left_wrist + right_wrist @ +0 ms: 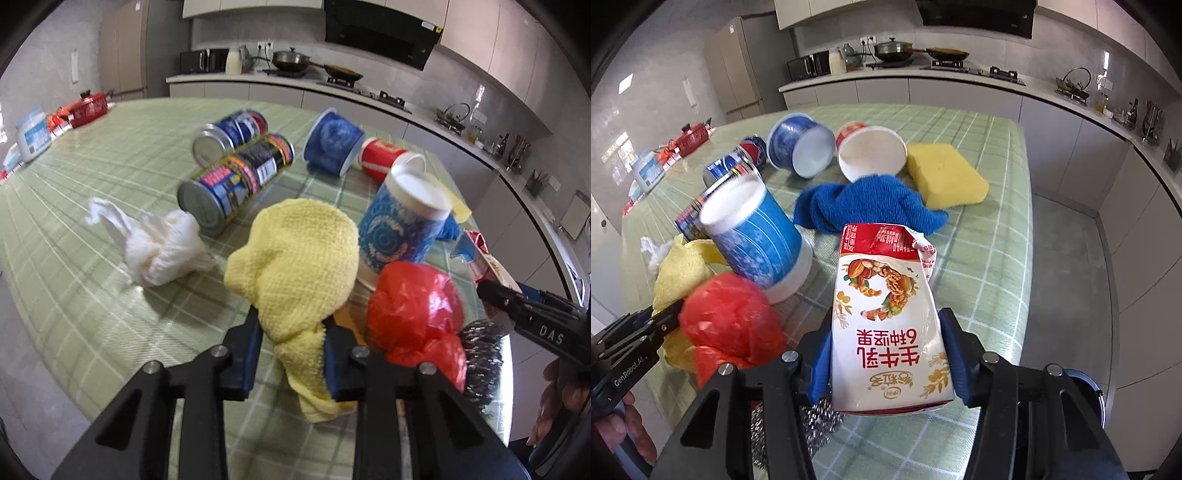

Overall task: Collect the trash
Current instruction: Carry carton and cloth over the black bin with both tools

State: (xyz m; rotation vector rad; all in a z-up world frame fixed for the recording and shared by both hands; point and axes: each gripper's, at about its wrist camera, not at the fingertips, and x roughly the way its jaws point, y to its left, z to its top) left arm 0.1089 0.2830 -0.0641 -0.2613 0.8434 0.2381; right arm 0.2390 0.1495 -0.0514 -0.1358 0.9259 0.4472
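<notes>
Clamping on a yellow knitted cloth (295, 266), the left gripper (291, 343) is seen nearly closed, its blue pads pinching the cloth's lower folds. A red plastic bag (413, 310) lies just right of those jaws, a steel scourer (480, 354) beside it, and crumpled white tissue (162, 247) is found ahead to the left. The right gripper (886, 354) is partly closed on a crushed milk carton (890, 321), both pads pressed against its sides. Beyond those jaws a blue cloth (868, 203) and yellow sponge (945, 173) rest on the green checked table (990, 266).
</notes>
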